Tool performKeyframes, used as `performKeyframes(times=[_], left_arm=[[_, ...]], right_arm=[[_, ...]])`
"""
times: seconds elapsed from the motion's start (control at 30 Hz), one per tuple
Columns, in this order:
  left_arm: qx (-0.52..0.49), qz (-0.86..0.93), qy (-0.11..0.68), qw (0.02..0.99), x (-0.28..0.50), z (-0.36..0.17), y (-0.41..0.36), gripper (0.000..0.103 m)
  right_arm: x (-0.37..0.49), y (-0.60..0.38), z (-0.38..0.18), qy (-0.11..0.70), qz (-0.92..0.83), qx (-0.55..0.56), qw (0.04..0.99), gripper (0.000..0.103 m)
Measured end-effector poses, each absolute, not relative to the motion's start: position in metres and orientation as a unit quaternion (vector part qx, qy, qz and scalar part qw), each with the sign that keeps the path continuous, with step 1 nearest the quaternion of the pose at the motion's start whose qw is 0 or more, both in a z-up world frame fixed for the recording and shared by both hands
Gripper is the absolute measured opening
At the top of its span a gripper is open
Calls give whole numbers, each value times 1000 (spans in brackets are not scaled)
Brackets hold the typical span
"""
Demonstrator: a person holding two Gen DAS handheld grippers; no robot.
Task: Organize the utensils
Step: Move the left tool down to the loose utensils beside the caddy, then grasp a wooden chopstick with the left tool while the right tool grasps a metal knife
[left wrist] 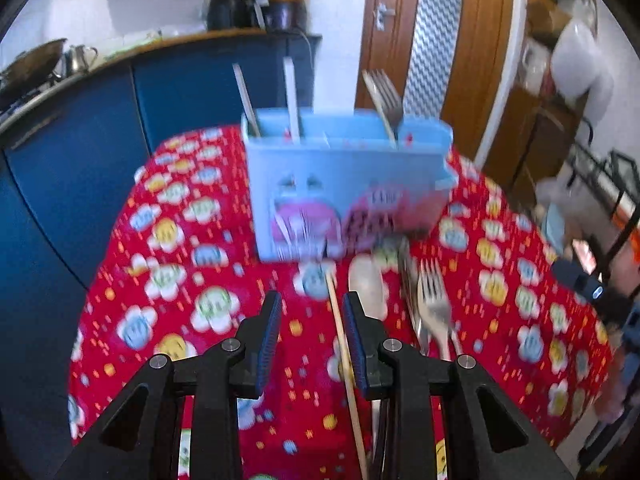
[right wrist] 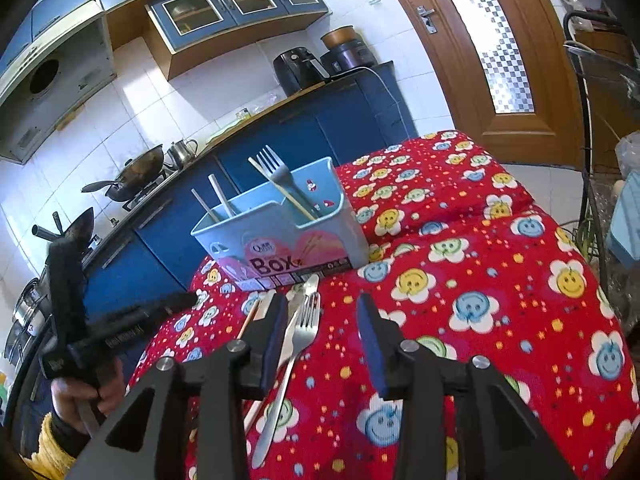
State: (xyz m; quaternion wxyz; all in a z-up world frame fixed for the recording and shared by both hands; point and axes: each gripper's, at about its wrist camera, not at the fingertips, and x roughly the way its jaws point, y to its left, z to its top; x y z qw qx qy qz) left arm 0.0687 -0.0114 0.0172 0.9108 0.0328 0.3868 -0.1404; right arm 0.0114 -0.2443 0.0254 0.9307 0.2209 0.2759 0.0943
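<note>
A light-blue utensil box (left wrist: 344, 184) (right wrist: 280, 236) stands at the back of the red smiley-flower cloth (right wrist: 460, 300). Two chopsticks (left wrist: 250, 100) rise from its left compartment, and a fork (left wrist: 384, 96) with another chopstick from its right. In front of it lie a wooden chopstick (left wrist: 344, 356), a pale spoon (left wrist: 368, 284), a knife (left wrist: 408, 280) and a fork (left wrist: 434, 308) (right wrist: 296, 344). My left gripper (left wrist: 312, 304) is open above the cloth, with the chopstick under the gap by its right finger. My right gripper (right wrist: 322, 308) is open, with the fork below, near its left finger.
In the right wrist view a hand (right wrist: 92, 396) holds the left gripper (right wrist: 120, 320) at the table's left edge. A blue counter (right wrist: 280, 128) behind carries a wok (right wrist: 140, 168), a kettle and an air fryer. A wooden door (right wrist: 480, 60) and a metal rack (right wrist: 592, 120) stand to the right.
</note>
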Motion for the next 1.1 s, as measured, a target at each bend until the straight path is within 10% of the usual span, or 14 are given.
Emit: performKeyframes(times=[0.57, 0.77, 1.1], left_arm=[[83, -138, 475, 865, 82, -24, -35, 32], [75, -151, 491, 855, 87, -23, -35, 7], [-28, -175, 446, 877, 67, -11, 3, 4]], right_arm=[[5, -263, 10, 287, 87, 240, 923, 43], [7, -256, 12, 295, 93, 231, 923, 43], [24, -230, 10, 355, 105, 199, 907, 43]])
